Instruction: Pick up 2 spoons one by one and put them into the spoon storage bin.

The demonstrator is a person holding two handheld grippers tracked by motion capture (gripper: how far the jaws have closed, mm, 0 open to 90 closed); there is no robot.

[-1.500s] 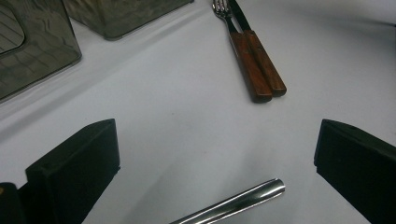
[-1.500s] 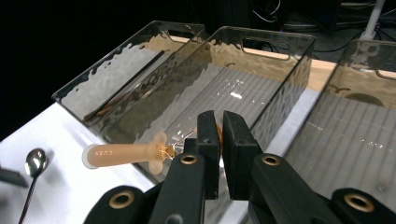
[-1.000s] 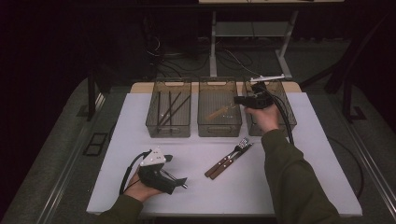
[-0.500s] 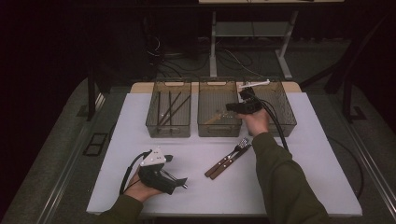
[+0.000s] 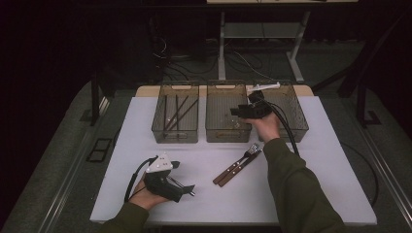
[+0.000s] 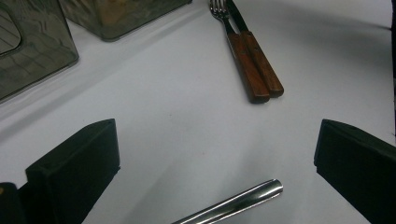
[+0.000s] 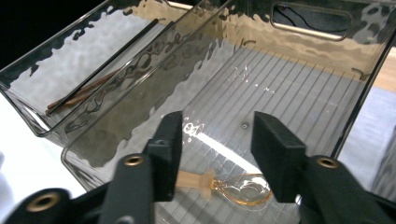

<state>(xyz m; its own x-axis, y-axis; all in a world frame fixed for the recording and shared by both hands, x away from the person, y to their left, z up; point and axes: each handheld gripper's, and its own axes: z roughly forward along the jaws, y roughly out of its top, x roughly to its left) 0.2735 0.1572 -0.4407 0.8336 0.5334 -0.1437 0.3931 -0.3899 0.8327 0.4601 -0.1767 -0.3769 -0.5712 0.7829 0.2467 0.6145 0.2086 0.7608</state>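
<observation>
My right gripper (image 5: 237,111) hovers over the middle clear bin (image 5: 227,134), open with nothing between its fingers (image 7: 215,140). Below it, an amber plastic spoon (image 7: 236,188) lies on the bin's ribbed floor. My left gripper (image 5: 188,189) rests on the white table near the front left, its jaws wide open (image 6: 215,154). A shiny metal handle (image 6: 236,202) lies on the table between them, untouched. A fork and knife with wooden handles (image 5: 237,165) lie side by side mid-table (image 6: 254,63).
The left bin (image 5: 176,134) holds dark chopsticks (image 7: 95,81). A third clear bin (image 5: 290,116) stands at the right. The white table (image 5: 320,160) has free room at the right and front. A black cable (image 5: 286,128) trails from the right gripper.
My right gripper has moved left, from above the right bin to above the middle bin. The left gripper has stayed put.
</observation>
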